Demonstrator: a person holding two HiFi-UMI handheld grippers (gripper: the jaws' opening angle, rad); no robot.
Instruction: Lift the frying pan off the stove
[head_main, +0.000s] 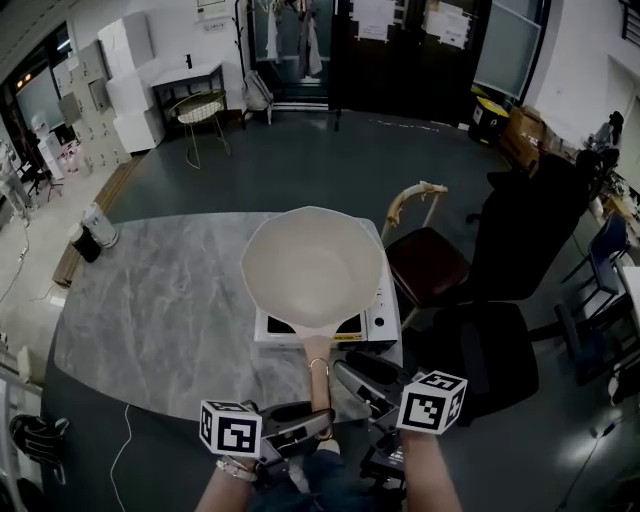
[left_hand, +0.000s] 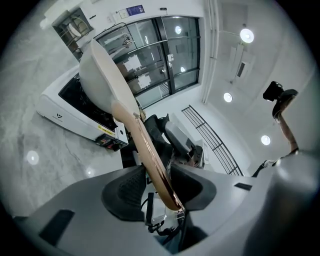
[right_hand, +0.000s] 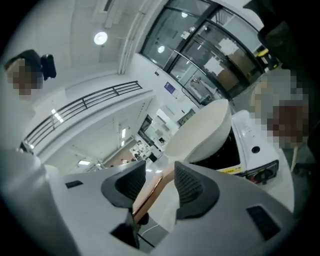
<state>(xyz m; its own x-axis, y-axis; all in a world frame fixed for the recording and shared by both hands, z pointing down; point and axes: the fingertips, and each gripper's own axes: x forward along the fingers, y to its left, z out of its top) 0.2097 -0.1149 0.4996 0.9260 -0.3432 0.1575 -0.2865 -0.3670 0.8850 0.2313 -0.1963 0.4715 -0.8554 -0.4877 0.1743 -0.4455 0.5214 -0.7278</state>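
Note:
A cream frying pan (head_main: 313, 265) sits over the white induction stove (head_main: 372, 322); I cannot tell if it rests on the cooktop. Its tan handle (head_main: 318, 368) points toward me. My left gripper (head_main: 312, 425) reaches in from the left and is shut on the handle's end. In the left gripper view the handle (left_hand: 150, 150) runs between both pads of this gripper (left_hand: 157, 185) up to the pan (left_hand: 100, 70). My right gripper (head_main: 345, 375) comes from the right. Its jaws (right_hand: 160, 185) stand open around the handle (right_hand: 150, 195), with a gap on the right side. The pan (right_hand: 205, 127) lies ahead.
The stove stands at the right edge of a grey marble table (head_main: 150, 300). A dark red chair (head_main: 428, 265) and a black office chair (head_main: 520, 230) stand close to the right. A white cable (head_main: 122, 445) hangs off the table's front left.

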